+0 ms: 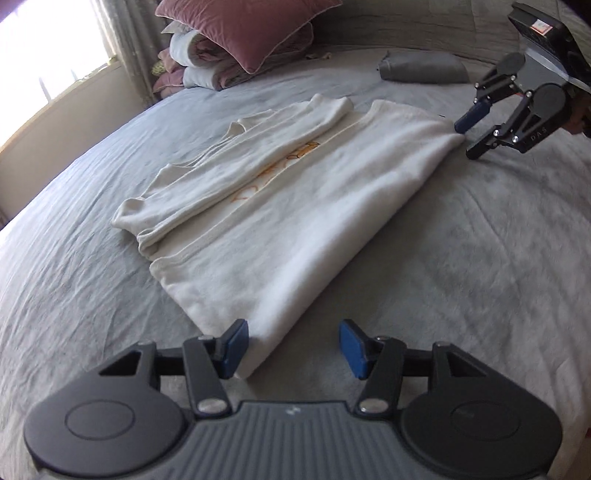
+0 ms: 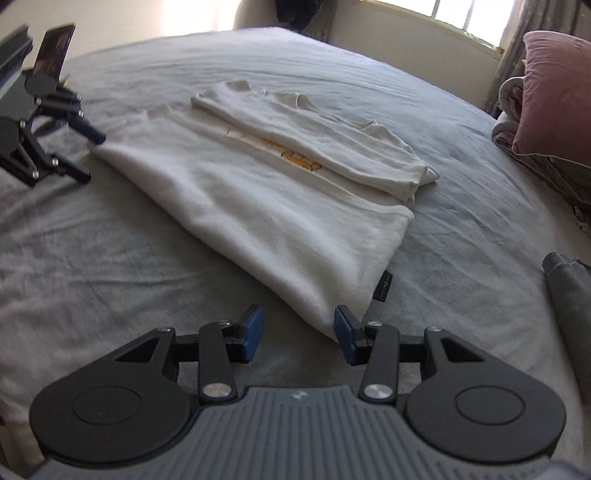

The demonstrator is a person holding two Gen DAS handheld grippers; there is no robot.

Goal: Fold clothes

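garment: a white sweatshirt with an orange print lies across the middle of both views on the grey bed, its lower half folded up and a sleeve laid over the chest.
left gripper: the left gripper, at the bottom of the left wrist view, has its jaws apart at a middling width; one corner of the fold sits just by the left blue pad, not pinched.
right gripper: the right gripper, at the bottom of the right wrist view, is likewise half open, and the other corner of the fold lies against its right pad, unheld.
risk, snag: a pad so near the fold could catch the cloth as it draws off and drag the layers askew.
risk, slack fold: the thick fabric looks springy, so the loose fold may creep open.
risk, sleeve: the sleeve on top rests loosely and may slide off at the next fold.
bystanders: a folded grey garment and pink pillows lie well apart, near the top of the left view.
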